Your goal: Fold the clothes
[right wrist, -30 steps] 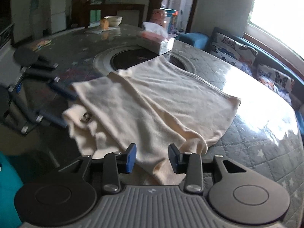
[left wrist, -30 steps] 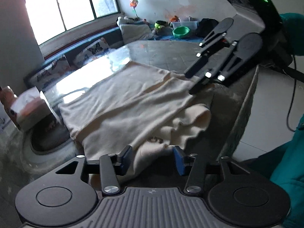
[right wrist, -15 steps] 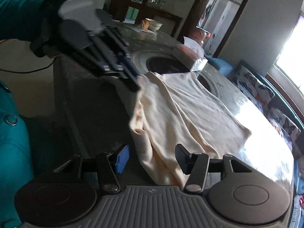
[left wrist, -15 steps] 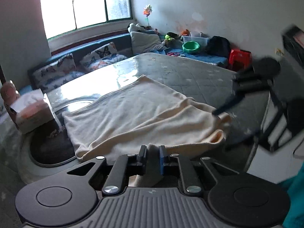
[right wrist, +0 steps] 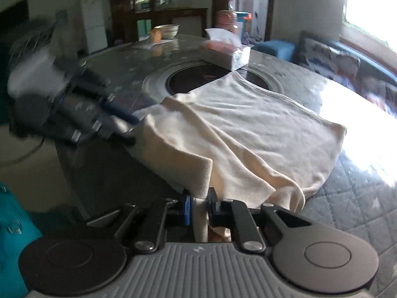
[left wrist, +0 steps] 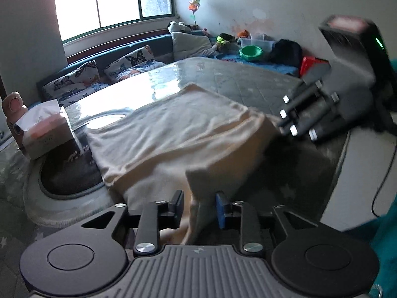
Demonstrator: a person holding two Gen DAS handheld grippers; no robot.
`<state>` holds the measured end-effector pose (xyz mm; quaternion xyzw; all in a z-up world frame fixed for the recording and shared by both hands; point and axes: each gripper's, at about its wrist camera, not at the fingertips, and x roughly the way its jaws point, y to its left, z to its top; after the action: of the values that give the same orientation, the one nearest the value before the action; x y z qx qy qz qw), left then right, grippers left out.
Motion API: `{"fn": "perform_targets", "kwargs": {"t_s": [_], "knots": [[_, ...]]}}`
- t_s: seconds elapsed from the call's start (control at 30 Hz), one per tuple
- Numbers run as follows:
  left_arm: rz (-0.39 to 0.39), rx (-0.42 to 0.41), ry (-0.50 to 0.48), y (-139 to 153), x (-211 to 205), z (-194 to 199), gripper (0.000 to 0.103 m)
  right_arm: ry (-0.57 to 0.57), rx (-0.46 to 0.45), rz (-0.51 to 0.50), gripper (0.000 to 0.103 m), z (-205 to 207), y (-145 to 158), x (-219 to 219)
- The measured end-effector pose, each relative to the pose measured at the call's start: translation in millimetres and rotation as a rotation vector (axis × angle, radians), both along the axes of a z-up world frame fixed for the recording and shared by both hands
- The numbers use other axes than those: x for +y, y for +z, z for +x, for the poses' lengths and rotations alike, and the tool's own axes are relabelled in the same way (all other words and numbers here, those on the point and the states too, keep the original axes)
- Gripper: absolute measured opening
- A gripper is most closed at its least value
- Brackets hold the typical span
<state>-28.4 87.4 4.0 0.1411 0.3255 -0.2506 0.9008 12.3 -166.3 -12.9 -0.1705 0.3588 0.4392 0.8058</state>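
Note:
A cream garment (left wrist: 178, 134) lies spread on the grey table (left wrist: 248, 84), its near hem raised off the table edge. My left gripper (left wrist: 199, 207) has a bunch of that hem between its jaws. The jaws are opening: the cloth touches the blue pad, with a small gap at the other. The right wrist view shows the garment (right wrist: 248, 119) and, blurred at its left corner, the left gripper (right wrist: 134, 129). My right gripper (right wrist: 199, 204) is closing, its pads pressed on a fold of the hem. It also appears in the left wrist view as the right gripper (left wrist: 281, 124) at the cloth's right corner.
A tissue box (left wrist: 47, 134) stands beyond the garment, beside a dark round inset (right wrist: 198, 79) in the table. A bowl (right wrist: 168, 28) sits at the table's far side. A sofa with cushions (left wrist: 74, 79) runs under the window. A teal sleeve (right wrist: 12, 236) is at the lower left.
The right jaws, open a moment ago, have closed on the hem. The left jaws pinched the cloth half a second ago and now stand wider. The near hem has risen between the grippers.

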Motion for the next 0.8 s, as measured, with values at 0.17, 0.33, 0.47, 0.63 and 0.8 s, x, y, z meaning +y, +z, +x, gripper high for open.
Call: {"fn": "perform_targets", "kwargs": {"t_s": [0.17,0.33,0.47,0.63,0.8], "knots": [[0.062,-0.024,0.018,-10,2,-5,0.040,-0.019,0.042,0.024,0.011,7,4,-4],[0.084,-0.035,0.016,-14,8,-4,0.022,-0.031,0.017,0.023,0.009,1,5,-4],[0.030,-0.020,0.014,-6,13,-8,0.007,-0.020,-0.020,0.031,0.008,-11,8,-6],[-0.009,-0.031,0.004,12,13,-26,0.006,-0.001,-0.065,0.058,0.008,-29,24,-17],[-0.089,0.009,-0.027,37,15,-64,0.006,0.036,-0.050,0.064,0.008,-66,48,-39]]}}
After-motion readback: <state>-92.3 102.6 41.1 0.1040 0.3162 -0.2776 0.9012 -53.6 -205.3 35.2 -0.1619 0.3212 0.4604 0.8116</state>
